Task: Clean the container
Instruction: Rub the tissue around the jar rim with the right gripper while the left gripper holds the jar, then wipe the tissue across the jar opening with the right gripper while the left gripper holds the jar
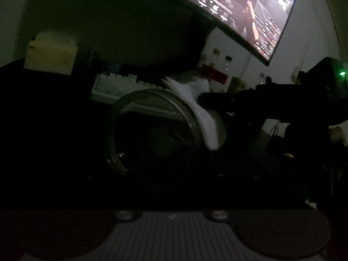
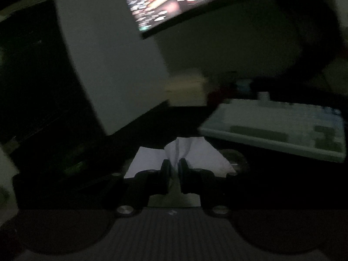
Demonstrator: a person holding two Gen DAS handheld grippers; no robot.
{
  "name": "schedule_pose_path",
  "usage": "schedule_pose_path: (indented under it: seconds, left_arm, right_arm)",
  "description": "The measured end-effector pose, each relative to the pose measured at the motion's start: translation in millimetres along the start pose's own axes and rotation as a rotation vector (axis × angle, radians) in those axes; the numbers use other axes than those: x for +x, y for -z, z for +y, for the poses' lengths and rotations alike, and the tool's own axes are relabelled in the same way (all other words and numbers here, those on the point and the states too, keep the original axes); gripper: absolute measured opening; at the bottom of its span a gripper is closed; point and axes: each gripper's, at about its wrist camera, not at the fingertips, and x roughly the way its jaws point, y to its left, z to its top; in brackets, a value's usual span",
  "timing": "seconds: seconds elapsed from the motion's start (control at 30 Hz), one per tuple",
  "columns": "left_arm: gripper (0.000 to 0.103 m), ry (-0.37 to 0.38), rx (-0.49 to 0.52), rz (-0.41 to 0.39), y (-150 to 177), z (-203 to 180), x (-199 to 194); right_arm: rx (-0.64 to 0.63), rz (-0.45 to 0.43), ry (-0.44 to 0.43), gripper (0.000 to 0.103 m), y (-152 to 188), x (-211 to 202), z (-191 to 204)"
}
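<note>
mostly we work in the dark, and the two views share little. from the left wrist we see one clear jar (image 1: 152, 130) lying on its side, its round mouth facing us, straight ahead of our left gripper; that gripper's own fingers are lost in the black below, so we cannot tell whether they grip the jar or stand open. one white tissue (image 1: 204, 117) drapes over the jar's right rim, and our right gripper (image 1: 208, 102) reaches in from the right with its tip at the tissue. one green light (image 1: 342, 73) glows on its body.

from the right wrist the jar hardly shows: only a faint glassy curve just right of the tissue (image 2: 187, 154). what we do see there, and not from the left, is the right gripper (image 2: 174, 169) pinched tight on the tissue, both fingers (image 2: 165, 174) pressing the paper between them.

both views catch one curved monitor (image 1: 250, 10) overhead and one pale keyboard (image 1: 121, 84) behind the jar. only the left view shows a yellowish box (image 1: 51, 58) at the back left and three small bottles (image 1: 215, 58) under the monitor.
</note>
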Motion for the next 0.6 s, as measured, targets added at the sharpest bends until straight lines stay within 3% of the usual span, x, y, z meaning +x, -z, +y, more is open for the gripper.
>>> schedule_pose_path:
  seconds: [0.23,0.33,0.5,0.6]
  left_arm:
    - [0.045,0.012,0.010,-0.005,9,-10,-6]
    - [0.045,0.035,0.013,0.000,12,-15,-7]
    - [0.045,0.051,0.039,0.010,16,-25,-7]
    - [0.045,0.051,0.058,0.016,18,-32,-7]
  right_arm:
    - [0.163,-0.018,0.183,0.011,-7,-5,-47]
    - [0.119,-0.027,0.146,0.012,-4,-8,-37]
    - [0.090,0.023,-0.076,0.012,0,-8,-10]
    - [0.065,0.039,-0.073,0.011,1,-9,1]
